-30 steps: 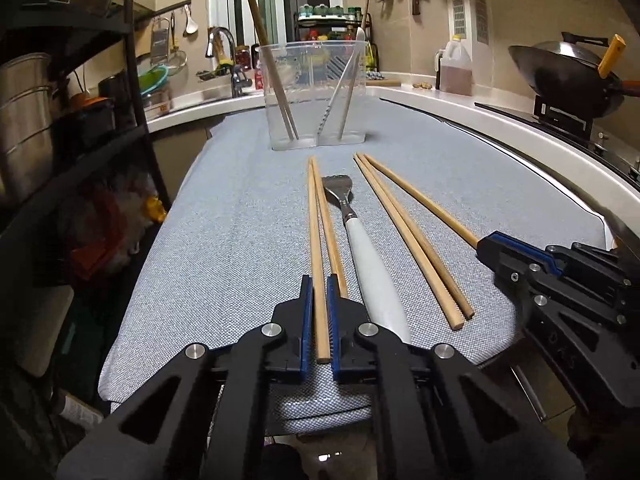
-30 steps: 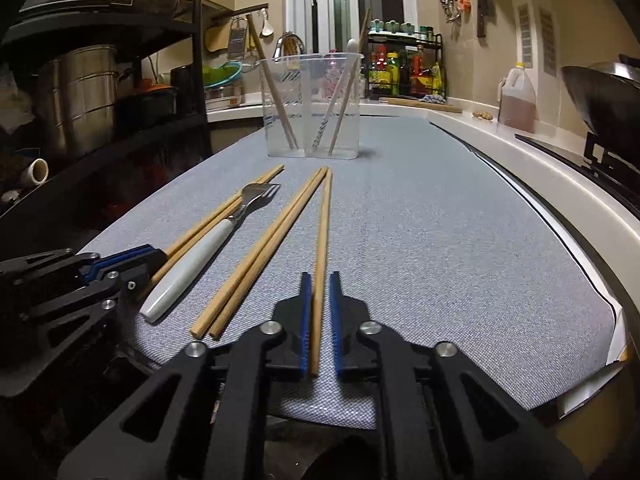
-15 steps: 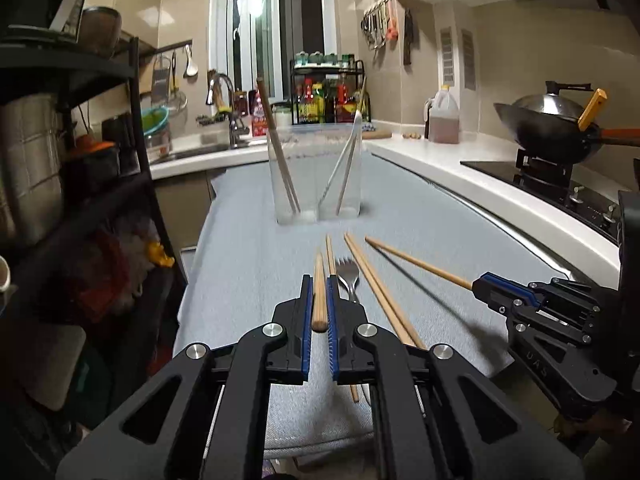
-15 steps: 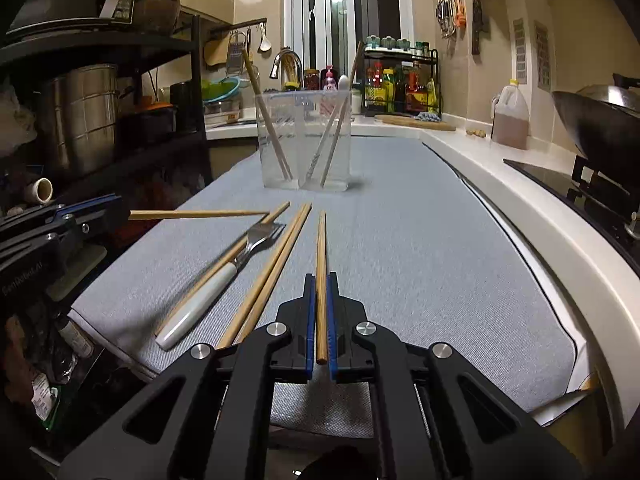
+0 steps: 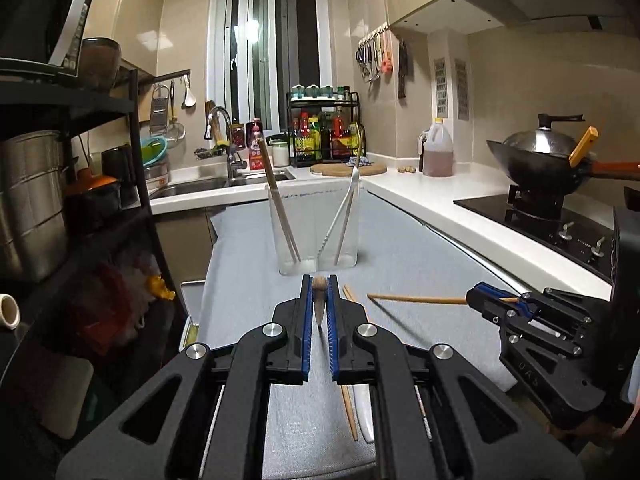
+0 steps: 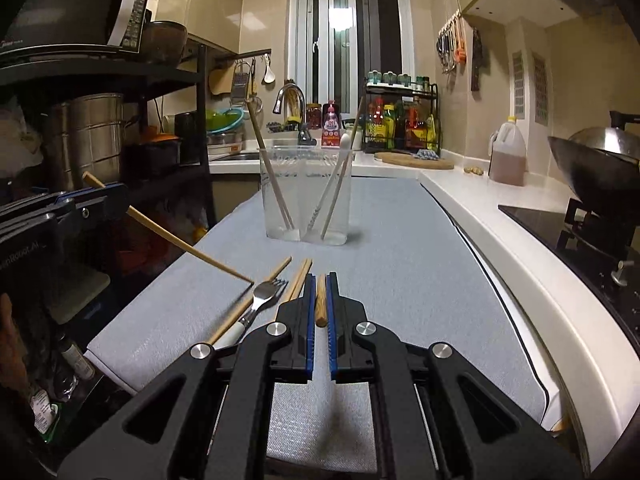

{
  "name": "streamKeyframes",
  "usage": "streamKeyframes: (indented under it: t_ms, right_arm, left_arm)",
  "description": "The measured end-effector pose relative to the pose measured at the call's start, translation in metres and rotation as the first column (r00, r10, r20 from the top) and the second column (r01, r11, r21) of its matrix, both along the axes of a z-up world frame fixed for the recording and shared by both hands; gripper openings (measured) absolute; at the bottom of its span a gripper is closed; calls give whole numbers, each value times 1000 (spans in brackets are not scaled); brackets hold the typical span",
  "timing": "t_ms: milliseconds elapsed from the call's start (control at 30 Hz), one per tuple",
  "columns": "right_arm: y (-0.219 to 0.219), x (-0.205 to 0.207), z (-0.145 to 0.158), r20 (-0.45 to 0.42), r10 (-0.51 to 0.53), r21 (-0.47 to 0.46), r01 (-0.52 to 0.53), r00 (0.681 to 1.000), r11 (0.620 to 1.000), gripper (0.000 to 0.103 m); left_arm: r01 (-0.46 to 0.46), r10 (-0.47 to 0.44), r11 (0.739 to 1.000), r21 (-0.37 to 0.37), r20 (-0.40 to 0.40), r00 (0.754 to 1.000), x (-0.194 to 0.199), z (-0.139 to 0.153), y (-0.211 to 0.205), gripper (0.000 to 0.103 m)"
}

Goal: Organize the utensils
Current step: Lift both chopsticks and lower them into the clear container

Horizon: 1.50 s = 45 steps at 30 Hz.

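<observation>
We hold a chopstick in each claw above the grey-covered counter [image 6: 400, 264]: the left claw [image 5: 319, 300], low in the centre of its view, is clamped on one chopstick [image 5: 319, 300] seen end-on, and the right claw [image 6: 320, 300] is clamped on another chopstick [image 6: 321, 304]. Ahead, mid-frame, stands a clear container [image 6: 306, 196] with utensils leaning inside. On the counter at lower left of the right view lie a fork [image 6: 264, 300] and more loose chopsticks [image 6: 298, 280].
</observation>
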State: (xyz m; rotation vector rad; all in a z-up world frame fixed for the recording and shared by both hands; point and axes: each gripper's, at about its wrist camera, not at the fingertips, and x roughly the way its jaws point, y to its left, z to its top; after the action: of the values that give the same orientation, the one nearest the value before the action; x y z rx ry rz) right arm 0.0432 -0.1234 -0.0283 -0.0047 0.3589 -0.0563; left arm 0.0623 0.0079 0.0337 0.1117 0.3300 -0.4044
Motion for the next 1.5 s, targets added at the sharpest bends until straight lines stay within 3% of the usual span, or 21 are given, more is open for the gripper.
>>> streamKeyframes:
  t_ms: [400,833,1267,1500]
  right_arm:
    - [-7,19,39,53,-7,9,6,999,1000,5]
    - [-18,48,85,94,6,20,-8,996,1000,5]
    - [-25,85,133,101,38,36,-42,994,998,5]
    - [-28,112,178,161,70,43,-78,984,996,5]
  left_arm:
    - [6,-8,999,-48,-44,999,21,22,9,7]
    - [10,-12,1000,-19,-99,995,55,49,8,7]
    - [43,-47,999,-33,-119,992,102,108,2,7]
    - [88,-93,994,-70,-68,993,130,154,-5,7]
